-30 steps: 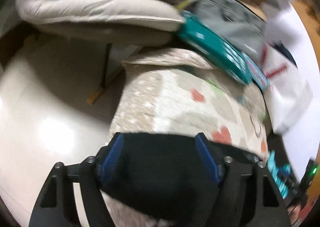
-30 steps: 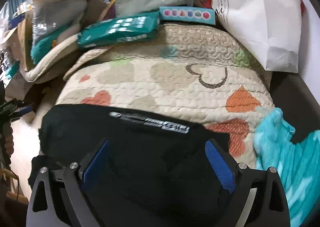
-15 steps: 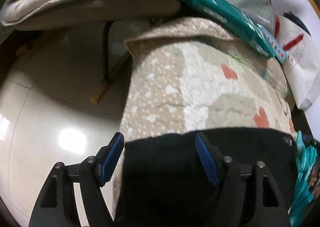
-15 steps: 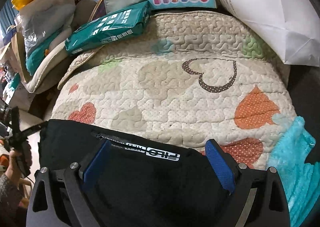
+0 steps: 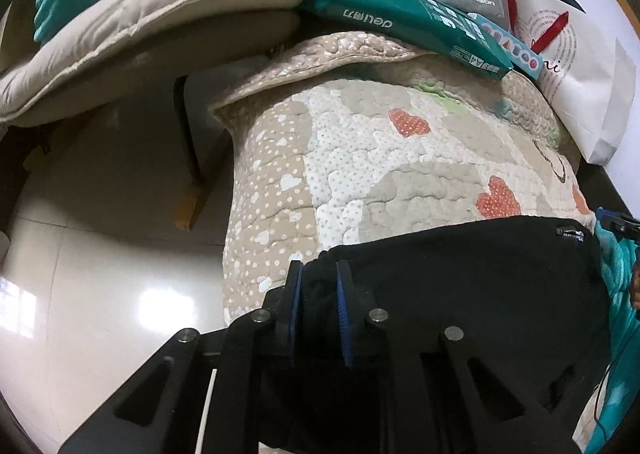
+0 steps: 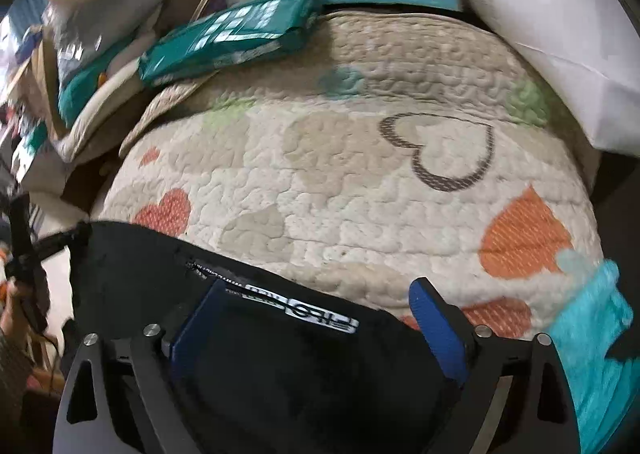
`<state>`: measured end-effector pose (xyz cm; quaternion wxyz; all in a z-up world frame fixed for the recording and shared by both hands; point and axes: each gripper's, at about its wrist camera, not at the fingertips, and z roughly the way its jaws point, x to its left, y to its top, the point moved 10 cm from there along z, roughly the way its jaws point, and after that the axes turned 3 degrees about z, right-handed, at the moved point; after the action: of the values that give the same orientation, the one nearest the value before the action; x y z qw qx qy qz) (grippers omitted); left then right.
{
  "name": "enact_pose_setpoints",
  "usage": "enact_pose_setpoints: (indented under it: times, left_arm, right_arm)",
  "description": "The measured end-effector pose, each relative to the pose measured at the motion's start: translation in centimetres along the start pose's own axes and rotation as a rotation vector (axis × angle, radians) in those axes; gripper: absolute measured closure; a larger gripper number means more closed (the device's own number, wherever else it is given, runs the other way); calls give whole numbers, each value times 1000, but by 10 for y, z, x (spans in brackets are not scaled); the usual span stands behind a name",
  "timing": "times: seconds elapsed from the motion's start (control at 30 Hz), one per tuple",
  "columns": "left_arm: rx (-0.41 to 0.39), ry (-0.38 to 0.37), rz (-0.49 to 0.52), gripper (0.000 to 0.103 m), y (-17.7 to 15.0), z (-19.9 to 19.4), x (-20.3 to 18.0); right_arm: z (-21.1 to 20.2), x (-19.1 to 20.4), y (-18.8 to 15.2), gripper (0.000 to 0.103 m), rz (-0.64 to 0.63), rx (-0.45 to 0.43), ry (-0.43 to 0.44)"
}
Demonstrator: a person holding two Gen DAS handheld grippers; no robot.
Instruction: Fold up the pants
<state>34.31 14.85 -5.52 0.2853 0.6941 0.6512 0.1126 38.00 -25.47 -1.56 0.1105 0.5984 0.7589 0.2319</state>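
At the bottom centre of the left wrist view, the left gripper (image 5: 318, 286) has its jaws pressed together on the near left corner of the black pants (image 5: 460, 286), a bunched ridge of fabric pinched between the blue pads. The pants lie across the lower part of both frames on the heart-patterned quilt (image 6: 360, 181), their far edge running roughly level, with a white logo strip (image 6: 316, 312) low in the right wrist view.

Lower centre of the right wrist view, the right gripper (image 6: 320, 318) straddles that edge; its jaws are closing but are not yet on the cloth, which sits between the pads.

To do this step well, I judge the right jaws should bite at the hem near the logo, catching every layer rather than just the top one, so the two grips match. Both corners should then lift together and evenly, keeping the edge taut between them to avoid a sagging middle. The teal blanket (image 6: 592, 334) at lower right lies just beside the pants and could be snagged, so the right pad should stay clear of it
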Motion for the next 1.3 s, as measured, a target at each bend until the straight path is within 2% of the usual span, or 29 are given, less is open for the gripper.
enact_pose_setpoints:
  times: [0.13,0.3,0.37,0.4,0.43,0.47,0.6,0.77,0.97,1.13,1.3]
  left_arm:
    - [-3,6,13,88,2,-3,-1]
    - [-33,3,9,88,7,-12,-3]
    - [-42,6,13,88,9,-15,-5]
    - [-44,11,17,88,10,-16,-5]
    - [-46,16,24,88,10,-17,-6]
    - [-47,22,29,88,10,-17,-7]
    - [-58,34,31,88,12,-22,-9]
    - [-108,34,49,88,15,-47,-16]
    - [-169,57,100,88,7,-91,-26]
    - [-215,72,119,88,-11,-127,-33]
    - [-240,84,102,88,-42,-151,-41]
  right_arm:
    - [24,27,-7,23,-140,56,12]
    - [48,41,-10,26,-259,81,-39]
    - [51,42,-7,36,-261,80,-37]
    - [50,44,-5,50,-261,74,-31]
    - [48,47,-5,58,-266,70,-29]
    - [46,49,-4,60,-271,62,-37]
    - [35,52,-8,87,-254,51,-32]
    - [18,58,-17,91,-241,30,-63]
    - [-23,71,-21,92,-214,-34,-99]
    - [-60,90,-34,92,-222,-69,-124]
    - [-91,102,-71,92,-215,-81,-134]
